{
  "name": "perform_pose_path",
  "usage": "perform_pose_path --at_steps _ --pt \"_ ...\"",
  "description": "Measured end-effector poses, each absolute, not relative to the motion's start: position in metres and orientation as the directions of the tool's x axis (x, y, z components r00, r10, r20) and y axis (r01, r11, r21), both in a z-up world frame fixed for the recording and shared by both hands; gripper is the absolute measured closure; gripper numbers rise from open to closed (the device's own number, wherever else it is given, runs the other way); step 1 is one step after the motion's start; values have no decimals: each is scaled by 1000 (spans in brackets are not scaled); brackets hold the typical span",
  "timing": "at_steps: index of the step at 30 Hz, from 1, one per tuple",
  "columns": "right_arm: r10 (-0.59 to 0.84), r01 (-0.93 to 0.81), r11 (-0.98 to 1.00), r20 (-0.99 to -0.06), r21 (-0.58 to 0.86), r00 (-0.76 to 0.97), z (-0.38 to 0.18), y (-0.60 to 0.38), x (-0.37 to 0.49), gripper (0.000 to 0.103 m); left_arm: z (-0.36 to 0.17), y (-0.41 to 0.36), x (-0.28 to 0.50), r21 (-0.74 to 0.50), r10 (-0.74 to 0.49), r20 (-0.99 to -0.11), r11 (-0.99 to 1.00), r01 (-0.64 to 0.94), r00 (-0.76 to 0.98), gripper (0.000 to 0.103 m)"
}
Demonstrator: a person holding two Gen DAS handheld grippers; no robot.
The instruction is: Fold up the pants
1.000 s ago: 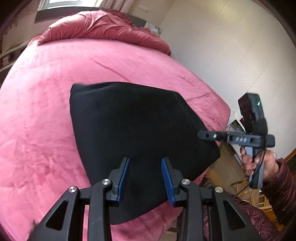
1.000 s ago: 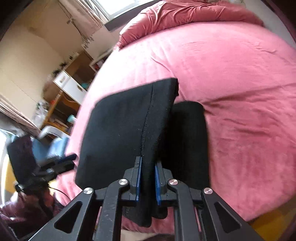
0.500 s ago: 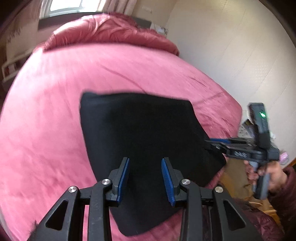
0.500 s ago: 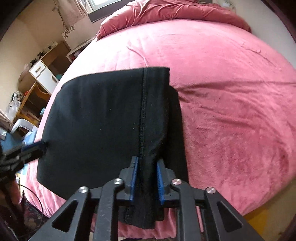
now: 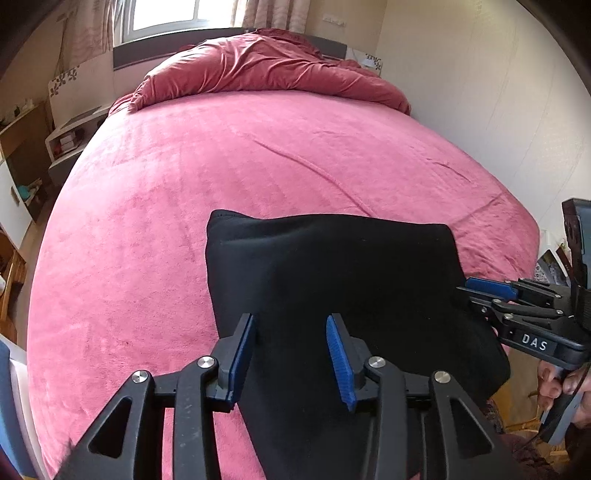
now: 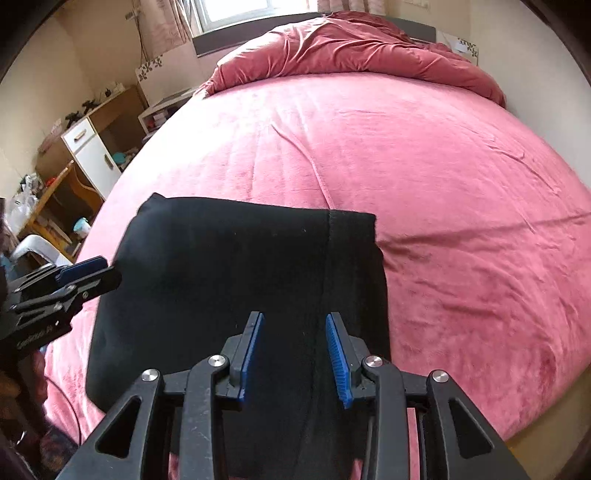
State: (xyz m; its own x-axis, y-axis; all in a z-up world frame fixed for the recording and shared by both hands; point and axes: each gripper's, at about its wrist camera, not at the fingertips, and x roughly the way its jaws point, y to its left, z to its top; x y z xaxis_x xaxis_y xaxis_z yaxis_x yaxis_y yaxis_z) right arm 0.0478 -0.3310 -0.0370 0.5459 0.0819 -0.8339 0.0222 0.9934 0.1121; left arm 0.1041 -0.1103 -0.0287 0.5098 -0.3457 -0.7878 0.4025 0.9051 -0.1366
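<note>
Pants [image 5: 343, 295] folded on bed [image 5: 184, 206], both grippers empty.
Left gripper [image 5: 291, 358] and right gripper [image 6: 293, 356] fingers gaped wide above cloth; a snag could undo the fold.

Pink bed [image 5: 184, 206] fills view. Crumpled red duvet [image 5: 266, 70] heaped at bed's far end, window [image 5: 177, 14] behind it. Wooden desk [image 6: 107, 110] with white cabinet [image 6: 92, 155] left of bed.

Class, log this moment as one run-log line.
pants: folded on bed | left gripper: open | right gripper: open | both above pants
</note>
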Motion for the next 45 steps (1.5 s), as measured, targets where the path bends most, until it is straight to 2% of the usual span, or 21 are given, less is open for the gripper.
perform_pose_path --at_steps 10,19,23,25,26,27,28,29,33,38,40,41,42,44,45 --pt "39 112 987 -856 112 515 -58 -341 79 65 -47 -120 125 -147 -322 -815 919 365 483 61" --pt "38 116 987 -866 110 498 -82 -346 94 65 -72 -118 139 -181 -310 -840 934 310 445 61" --pt "83 125 977 -849 173 521 -77 -354 88 64 -65 -106 138 -246 -372 -816 916 316 443 61" --pt "133 118 966 -829 232 542 -70 -361 80 62 -60 -94 134 -286 -418 -789 898 334 449 57" --pt "156 119 958 -820 262 551 -66 -366 75 55 -59 -85 131 -300 -432 -780 893 336 453 48" --pt "165 124 953 -814 278 557 -64 -369 71 45 -59 -78 129 -315 -442 -775 889 332 451 31" --pt "162 140 948 -811 286 562 -61 -375 65 19 -62 -67 127 -339 -458 -771 883 324 443 22" --pt "165 150 942 -802 301 574 -60 -381 59 11 -66 -59 126 -364 -475 -768 876 318 430 17" --pt "235 163 916 -818 367 525 -77 -403 46 11 -93 -37 125 -519 -592 -740 805 290 320 17" --pt "398 164 842 -798 513 453 -117 -416 50 10 -107 -36 129 -616 -667 -694 745 258 270 18" --pt "451 160 807 -767 569 456 -128 -421 55 6 -113 -42 133 -640 -688 -686 725 252 237 21" --pt "463 151 802 -760 579 456 -129 -421 57 6 -116 -48 135 -655 -703 -677 710 259 216 27" --pt "473 134 803 -758 581 450 -129 -420 60 8 -117 -54 136 -652 -702 -681 710 266 208 28" --pt "499 71 812 -753 579 429 -125 -412 66 32 -119 -62 136 -650 -708 -677 703 288 199 31" --pt "495 66 819 -759 570 423 -124 -410 67 34 -118 -64 135 -649 -712 -672 699 299 204 36"
